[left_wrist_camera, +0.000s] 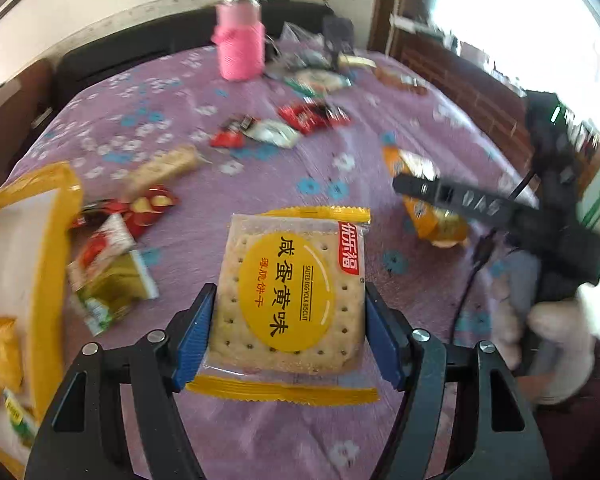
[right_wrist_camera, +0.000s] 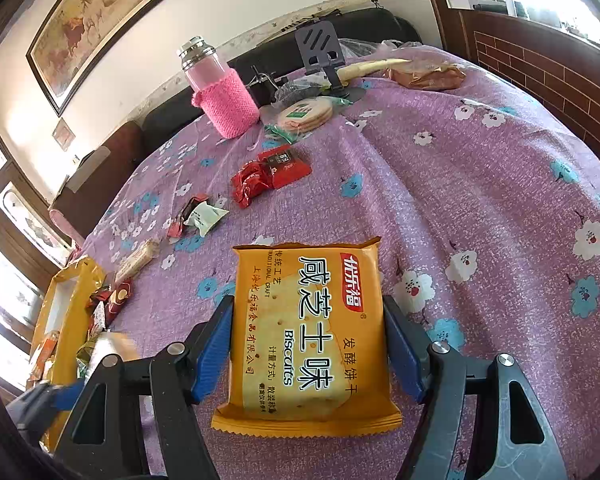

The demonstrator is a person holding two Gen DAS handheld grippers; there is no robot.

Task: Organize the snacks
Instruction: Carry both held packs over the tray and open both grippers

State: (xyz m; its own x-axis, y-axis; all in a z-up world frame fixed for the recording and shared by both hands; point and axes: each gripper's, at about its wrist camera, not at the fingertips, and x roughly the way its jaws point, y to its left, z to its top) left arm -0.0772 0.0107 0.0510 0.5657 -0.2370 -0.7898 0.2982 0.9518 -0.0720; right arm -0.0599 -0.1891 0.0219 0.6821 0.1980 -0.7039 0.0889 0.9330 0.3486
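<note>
Angling steeply down over the purple flowered surface (right_wrist_camera: 480, 184), left gripper (left_wrist_camera: 288, 324) clamped on one salted egg yolk biscuit pack (left_wrist_camera: 290, 296), blue pads at both its sides. Likewise tilted down, right gripper (right_wrist_camera: 308, 344) grasping one orange cheese biscuit pack (right_wrist_camera: 308, 340). One yellow tray (left_wrist_camera: 56, 216) at the left edge; one pink bottle (right_wrist_camera: 224, 96) near the far edge.

Pink-sleeved bottle (right_wrist_camera: 220, 92), dark phone stand (right_wrist_camera: 320, 54) on flowered purple tablecloth (right_wrist_camera: 480, 184), framed painting (right_wrist_camera: 100, 12)
</note>
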